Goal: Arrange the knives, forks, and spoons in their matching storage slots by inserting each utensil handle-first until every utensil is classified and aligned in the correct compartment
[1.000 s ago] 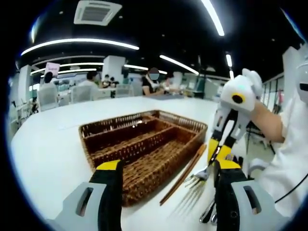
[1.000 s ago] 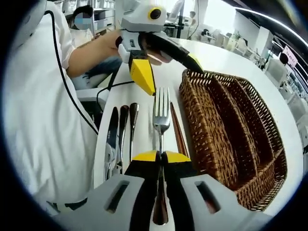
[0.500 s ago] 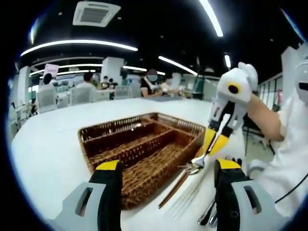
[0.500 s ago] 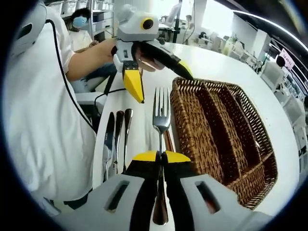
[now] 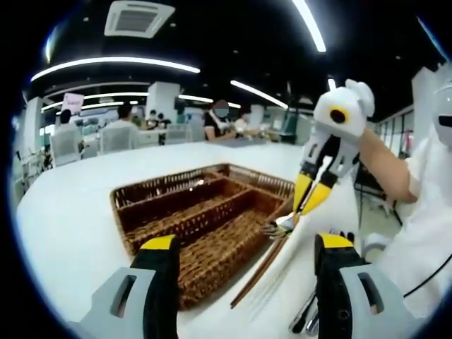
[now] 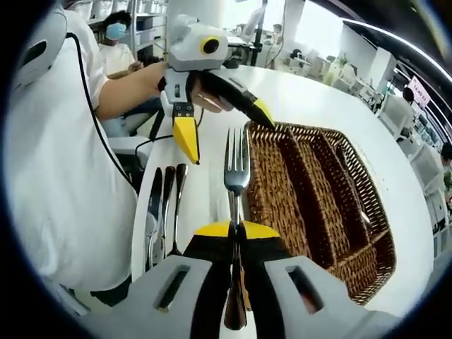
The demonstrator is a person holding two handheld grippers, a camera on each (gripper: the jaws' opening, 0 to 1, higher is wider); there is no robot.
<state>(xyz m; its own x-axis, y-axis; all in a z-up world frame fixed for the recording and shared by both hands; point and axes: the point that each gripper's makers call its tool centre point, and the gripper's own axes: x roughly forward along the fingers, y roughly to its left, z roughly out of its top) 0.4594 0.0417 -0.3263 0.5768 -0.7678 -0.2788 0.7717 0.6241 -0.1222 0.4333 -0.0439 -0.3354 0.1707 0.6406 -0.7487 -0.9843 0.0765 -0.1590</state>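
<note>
My right gripper (image 6: 236, 229) is shut on the handle of a silver fork (image 6: 236, 162), tines pointing away, held above the table beside the brown wicker basket (image 6: 263, 185). The left gripper view has that gripper (image 5: 305, 205) coming in from the right, with the fork (image 5: 277, 227) hanging over the near right edge of the basket (image 5: 141, 194). The basket has long parallel compartments. My left gripper (image 5: 246, 247) is open with nothing between its fingers, low in front of the basket. It appears in the right gripper view as well (image 6: 230, 141), jaws spread beyond the fork.
Brown chopsticks (image 5: 263, 267) lie on the white table along the basket's right side. A knife and spoons (image 6: 162, 212) lie side by side near the table edge, also seen low right (image 5: 305, 316). A person in white (image 6: 63, 176) stands close. Seated people (image 5: 215, 120) are far behind.
My right gripper has lifted the fork off the table and carried it toward the basket's near edge. The left gripper stays open in about the same place.
</note>
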